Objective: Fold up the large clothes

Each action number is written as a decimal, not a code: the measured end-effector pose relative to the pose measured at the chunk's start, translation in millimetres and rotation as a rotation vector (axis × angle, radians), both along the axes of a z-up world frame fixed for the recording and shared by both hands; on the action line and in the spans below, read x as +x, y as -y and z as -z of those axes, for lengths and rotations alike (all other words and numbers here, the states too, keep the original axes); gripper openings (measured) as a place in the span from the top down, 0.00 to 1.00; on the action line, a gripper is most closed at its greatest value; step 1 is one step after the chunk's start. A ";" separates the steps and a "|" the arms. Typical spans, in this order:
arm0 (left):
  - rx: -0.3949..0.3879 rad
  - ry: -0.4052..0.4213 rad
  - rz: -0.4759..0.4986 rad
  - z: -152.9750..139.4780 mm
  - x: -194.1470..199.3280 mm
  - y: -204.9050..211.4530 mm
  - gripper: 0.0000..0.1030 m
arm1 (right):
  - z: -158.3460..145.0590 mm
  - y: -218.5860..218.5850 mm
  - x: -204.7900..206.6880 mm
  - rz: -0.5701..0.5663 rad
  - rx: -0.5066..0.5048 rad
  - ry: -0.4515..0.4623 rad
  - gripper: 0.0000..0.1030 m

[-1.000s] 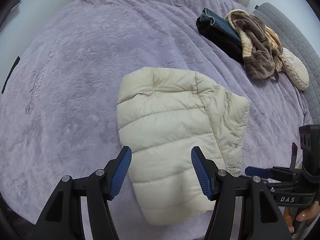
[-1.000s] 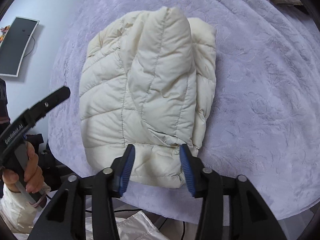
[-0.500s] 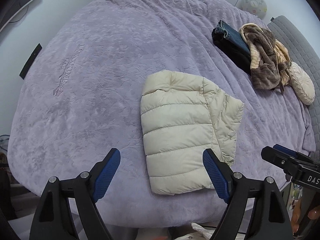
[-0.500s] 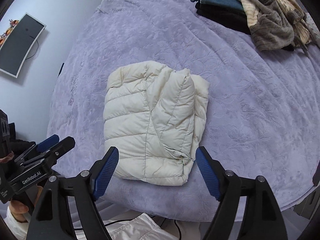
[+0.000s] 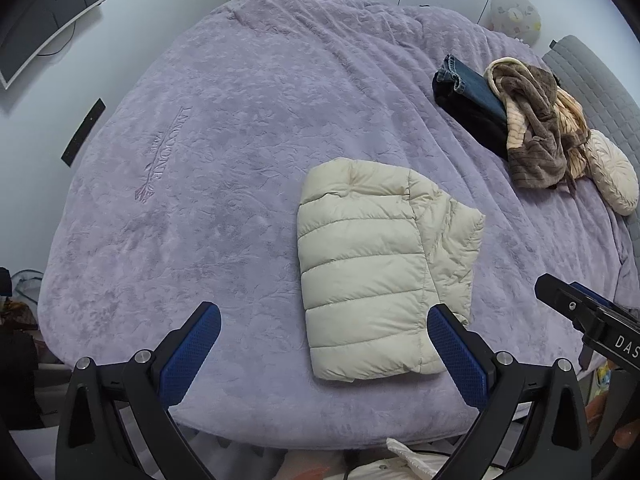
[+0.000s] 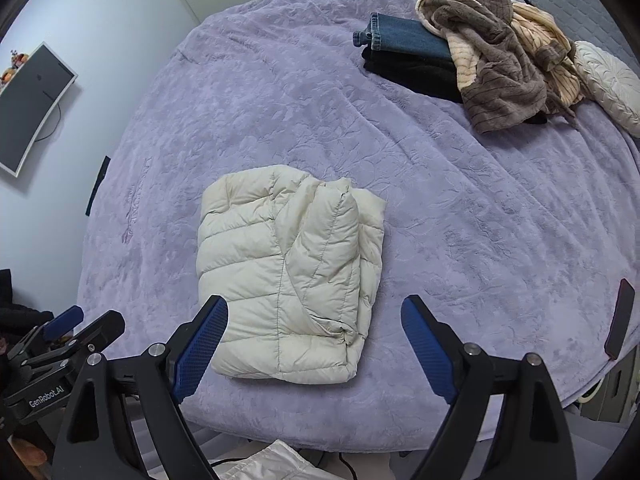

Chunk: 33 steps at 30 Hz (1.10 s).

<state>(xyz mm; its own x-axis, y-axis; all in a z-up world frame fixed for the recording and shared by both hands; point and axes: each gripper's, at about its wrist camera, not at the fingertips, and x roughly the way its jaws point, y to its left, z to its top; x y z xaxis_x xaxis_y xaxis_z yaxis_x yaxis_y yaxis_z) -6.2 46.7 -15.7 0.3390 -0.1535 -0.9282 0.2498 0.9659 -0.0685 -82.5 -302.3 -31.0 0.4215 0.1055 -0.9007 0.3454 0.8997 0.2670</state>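
The cream puffer jacket [image 5: 380,268] lies folded into a compact rectangle on the lavender bedspread [image 5: 224,152], near the bed's front edge, flat and touched by neither tool. The left gripper [image 5: 324,344] hangs above that edge; its jaws have just been opening and stand wide apart, nothing between the blue pads. The right gripper [image 6: 314,344] hangs likewise; its jaws have just been opening and stand wide, empty, clear of the jacket. Far across the bed sits a pile: folded jeans [image 6: 408,38] on a dark garment, a brown fleece garment [image 6: 496,52] draped against them, and a cream cushion [image 6: 612,84] beside.
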 end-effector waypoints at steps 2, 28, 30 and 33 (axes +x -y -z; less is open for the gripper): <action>0.012 0.006 -0.002 -3.4 -0.7 -0.9 0.00 | -1.9 0.1 -1.3 0.009 -0.003 0.000 0.12; 0.046 0.023 -0.008 -8.4 -3.3 -0.8 0.00 | -2.2 -12.0 0.8 -0.015 -0.034 -0.053 0.12; 0.047 0.021 -0.006 -7.5 -2.8 -1.2 0.00 | -1.9 -12.4 0.6 -0.015 -0.035 -0.055 0.12; 0.046 0.022 -0.006 -7.0 -2.7 -0.9 0.00 | -1.5 -12.3 0.7 -0.016 -0.034 -0.057 0.12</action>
<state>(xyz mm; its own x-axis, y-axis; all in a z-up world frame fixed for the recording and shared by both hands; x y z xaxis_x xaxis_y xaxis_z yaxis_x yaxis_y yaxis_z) -9.0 47.5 -8.8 0.3601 -0.1086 -0.9266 0.2451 0.9693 -0.0184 -81.8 -289.9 -29.5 0.3676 0.0807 -0.9265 0.3448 0.9134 0.2164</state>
